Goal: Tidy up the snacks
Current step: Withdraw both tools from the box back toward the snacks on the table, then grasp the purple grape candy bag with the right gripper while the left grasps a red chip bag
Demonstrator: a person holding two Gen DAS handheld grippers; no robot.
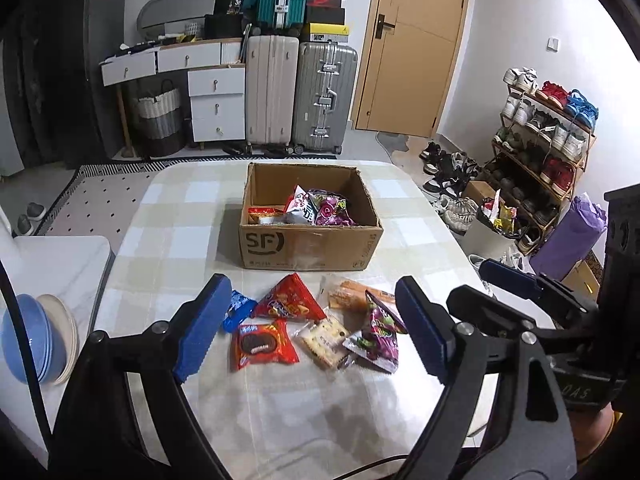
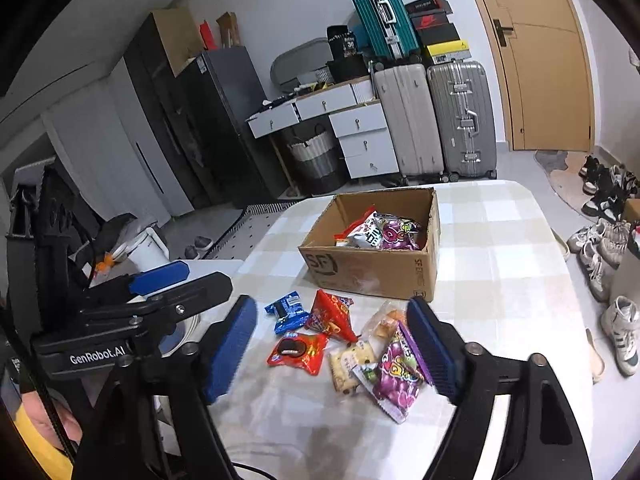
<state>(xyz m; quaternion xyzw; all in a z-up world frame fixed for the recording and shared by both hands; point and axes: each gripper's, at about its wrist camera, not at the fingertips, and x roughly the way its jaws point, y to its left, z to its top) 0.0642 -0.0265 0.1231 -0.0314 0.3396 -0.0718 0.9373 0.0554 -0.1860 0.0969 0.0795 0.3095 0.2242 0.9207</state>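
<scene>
Snacks lie in a loose cluster on the checked surface (image 1: 180,216), just in front of the cardboard box (image 1: 310,246), and we see both pairs of tongs held above them.

Nearest the box sit a small blue packet (image 1: 237,309), a red triangular packet (image 1: 291,300) and a clear-wrapped cake (image 1: 346,295). Closer to us lie a red cookie packet (image 1: 264,345), a clear pack of crackers (image 1: 325,342) and a purple candy bag (image 1: 378,334); the crackers and the purple bag touch, with the bag overlapping the cracker pack's edge. The blue packet and the red triangular packet lie right beside each other.

Inside the box we see more snacks: another purple bag (image 1: 332,212), a white packet (image 1: 301,209) leaning against it and a reddish packet (image 1: 262,215) toward the left wall.

Our left tongs (image 1: 310,334) are spread wide, blue pads on either side of the cluster, holding nothing. Our right tongs (image 2: 340,344) are also spread wide and hold nothing; in the right wrist view the right pad (image 2: 434,348) overlaps the purple candy bag, though we cannot tell whether it touches. Each pair of tongs shows at the edge of the other's view.

A stack of plates (image 1: 40,338) sits off to the left on a white side table.
</scene>
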